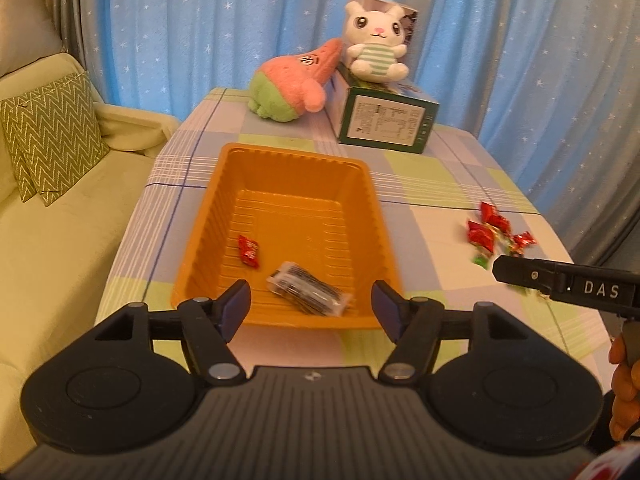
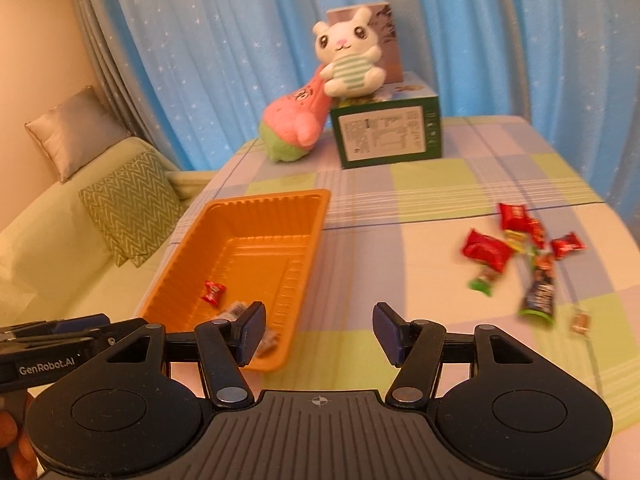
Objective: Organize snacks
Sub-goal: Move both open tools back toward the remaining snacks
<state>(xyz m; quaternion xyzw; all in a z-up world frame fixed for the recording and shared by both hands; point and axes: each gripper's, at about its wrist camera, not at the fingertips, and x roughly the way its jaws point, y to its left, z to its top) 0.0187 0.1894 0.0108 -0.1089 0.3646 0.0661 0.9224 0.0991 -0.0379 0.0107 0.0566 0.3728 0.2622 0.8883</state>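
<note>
Both grippers' jaws apart, empty; orange tray (image 1: pixel 224 184) holds red candy (image 1: pixel 249 251), dark packet (image 1: pixel 306 294)

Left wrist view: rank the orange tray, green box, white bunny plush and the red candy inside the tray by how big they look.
1. Orange tray, clearly largest, though also nearest.
2. and 3. Green box and white bunny plush: too alike to rank; both stand far back.
4. Red candy, smallest despite lying close.
</note>
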